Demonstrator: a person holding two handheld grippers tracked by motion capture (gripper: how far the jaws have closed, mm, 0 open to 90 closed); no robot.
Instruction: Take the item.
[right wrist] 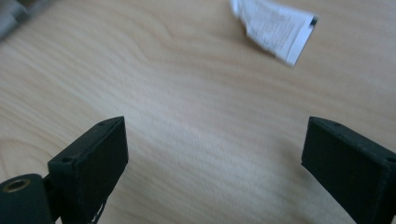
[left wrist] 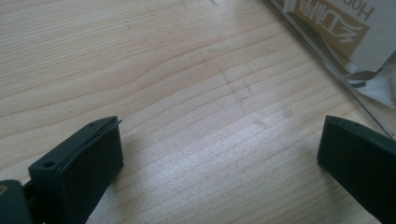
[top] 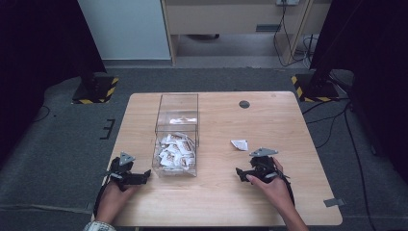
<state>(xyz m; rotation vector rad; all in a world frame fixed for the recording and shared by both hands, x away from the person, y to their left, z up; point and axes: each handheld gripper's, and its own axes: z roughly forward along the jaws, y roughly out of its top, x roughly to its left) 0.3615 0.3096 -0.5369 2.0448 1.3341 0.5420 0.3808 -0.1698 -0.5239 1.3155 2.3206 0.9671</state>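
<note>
A clear plastic box [top: 176, 113] stands left of the table's middle, its near half piled with white and tan sachets [top: 175, 151]. One loose white sachet [top: 239, 144] lies on the wood to its right. My left gripper [top: 144, 175] rests low by the box's near left corner, open, with bare wood between its jaws [left wrist: 219, 135]; the box wall [left wrist: 327, 60] and a sachet [left wrist: 336, 23] behind it sit at the upper right. My right gripper [top: 243, 174] is open and empty [right wrist: 217, 135], just short of the loose sachet [right wrist: 275, 28].
The wooden table [top: 216, 202] has a small dark round hole [top: 244, 104] near its far edge. Black stands with yellow-striped bases [top: 94, 91] [top: 315, 89] flank the far corners on the grey floor.
</note>
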